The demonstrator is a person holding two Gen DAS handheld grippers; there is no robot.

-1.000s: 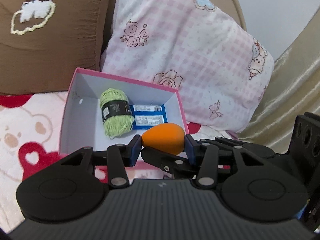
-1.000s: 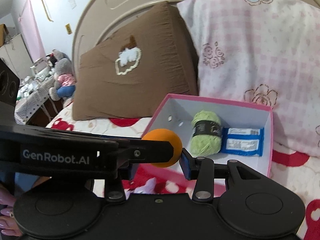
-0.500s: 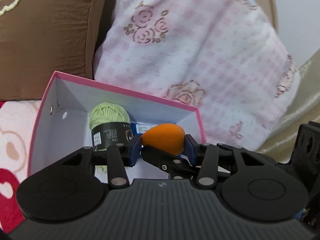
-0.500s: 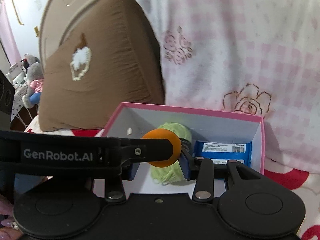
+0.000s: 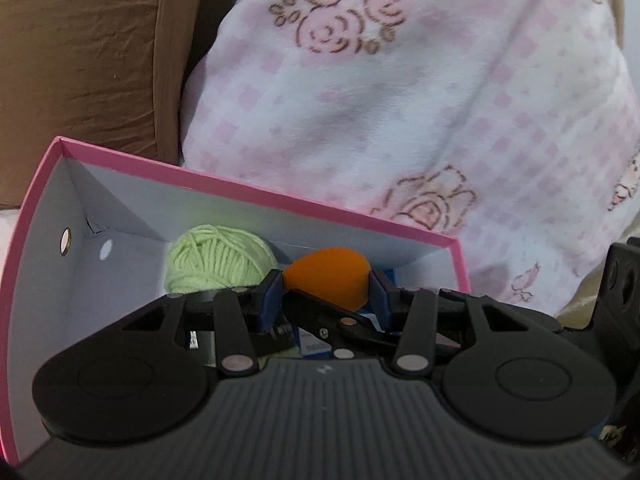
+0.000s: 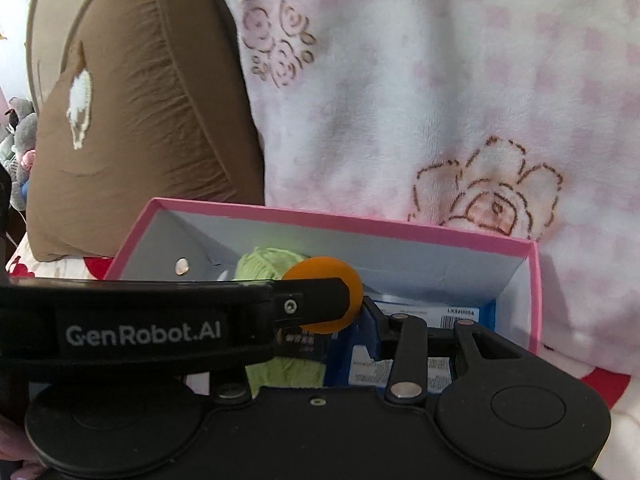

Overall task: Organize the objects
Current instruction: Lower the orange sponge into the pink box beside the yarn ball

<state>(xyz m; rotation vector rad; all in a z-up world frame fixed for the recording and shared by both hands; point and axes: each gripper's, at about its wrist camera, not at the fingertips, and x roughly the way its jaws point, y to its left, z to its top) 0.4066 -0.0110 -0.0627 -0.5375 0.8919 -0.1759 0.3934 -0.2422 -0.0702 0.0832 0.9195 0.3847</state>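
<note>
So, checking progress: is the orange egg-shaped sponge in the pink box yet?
Not yet: the orange egg-shaped sponge is clamped in both grippers above the pink box.

I see an orange sponge (image 5: 326, 276) between blue pads (image 5: 269, 294) on my black left gripper (image 5: 325, 296). The box (image 5: 256, 194) has a pink rim and is white inside. In it lies light green yarn (image 5: 218, 260) with a black band, and a blue packet (image 6: 466, 316) with white labels. Behind stands a brown cushion (image 6: 152, 120) with a white and cream patch, and a white pillow (image 5: 420, 100) with pale pink checks and brown outlined roses. My right gripper (image 6: 356, 312) is black too, with white letters across it.
</note>
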